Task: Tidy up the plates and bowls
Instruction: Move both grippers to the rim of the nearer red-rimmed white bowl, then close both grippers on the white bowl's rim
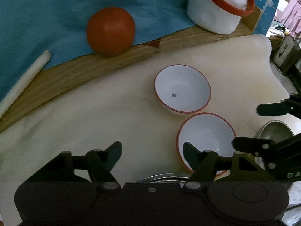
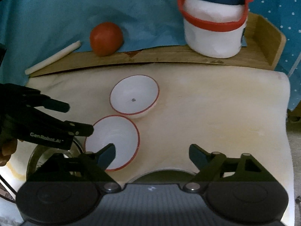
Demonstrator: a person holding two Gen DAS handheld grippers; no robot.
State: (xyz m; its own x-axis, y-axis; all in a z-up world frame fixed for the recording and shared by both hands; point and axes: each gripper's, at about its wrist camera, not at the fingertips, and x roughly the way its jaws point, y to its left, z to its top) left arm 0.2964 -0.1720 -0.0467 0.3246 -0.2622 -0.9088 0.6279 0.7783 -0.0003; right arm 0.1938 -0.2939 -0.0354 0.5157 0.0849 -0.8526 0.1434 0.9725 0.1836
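Right wrist: cream mat (image 2: 207, 113) – wooden ledge (image 2: 169, 56) behind (blue cloth (image 2: 47, 18) bkgd).

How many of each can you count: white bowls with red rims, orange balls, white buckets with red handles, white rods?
White bowls with red rims: 2
Orange ball: 1
White bucket with red handle: 1
White rod: 1
Total: 5

Two white red-rimmed bowls (image 2: 134, 95) (image 2: 112, 142) sit upright, rims nearly touching, beside what looks like a steel bowl (image 2: 54, 157).
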